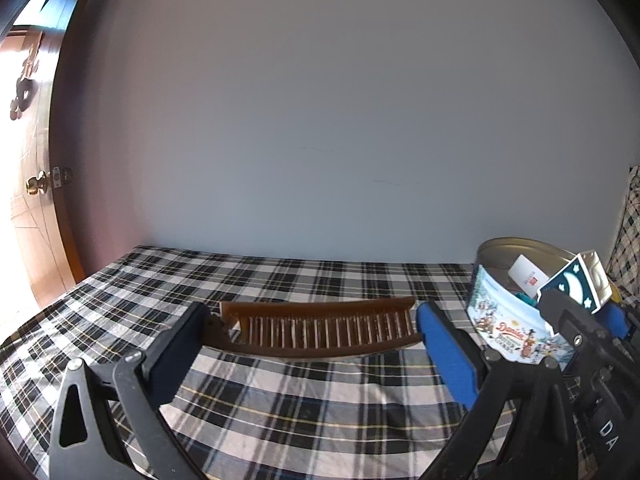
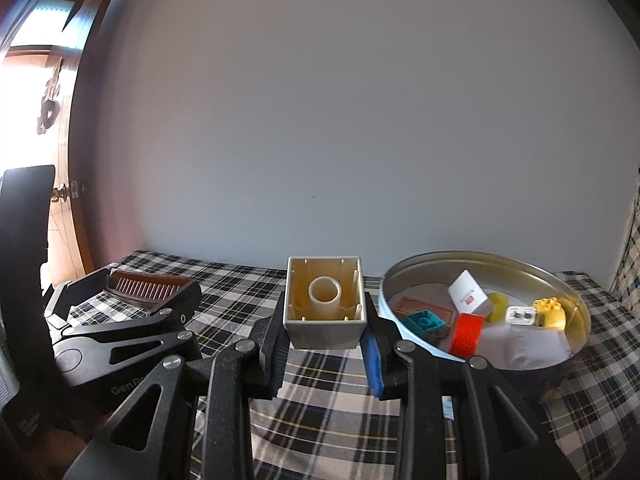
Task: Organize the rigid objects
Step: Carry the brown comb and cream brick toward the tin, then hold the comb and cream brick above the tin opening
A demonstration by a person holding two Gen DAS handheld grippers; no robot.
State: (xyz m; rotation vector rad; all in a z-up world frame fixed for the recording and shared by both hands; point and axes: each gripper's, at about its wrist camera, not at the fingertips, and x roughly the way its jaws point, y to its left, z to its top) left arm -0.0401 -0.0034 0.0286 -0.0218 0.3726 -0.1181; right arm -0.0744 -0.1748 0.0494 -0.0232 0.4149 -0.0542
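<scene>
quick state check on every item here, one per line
left claw: shut on the brown comb by its ends
right claw: shut on the cream block, hollow side facing the camera
round tin: lid off, holding small blocks
door: open

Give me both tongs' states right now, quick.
Left tongs: closed on the brown comb, held by its two ends.
Right tongs: closed on the cream block, beside the round tin.
</scene>
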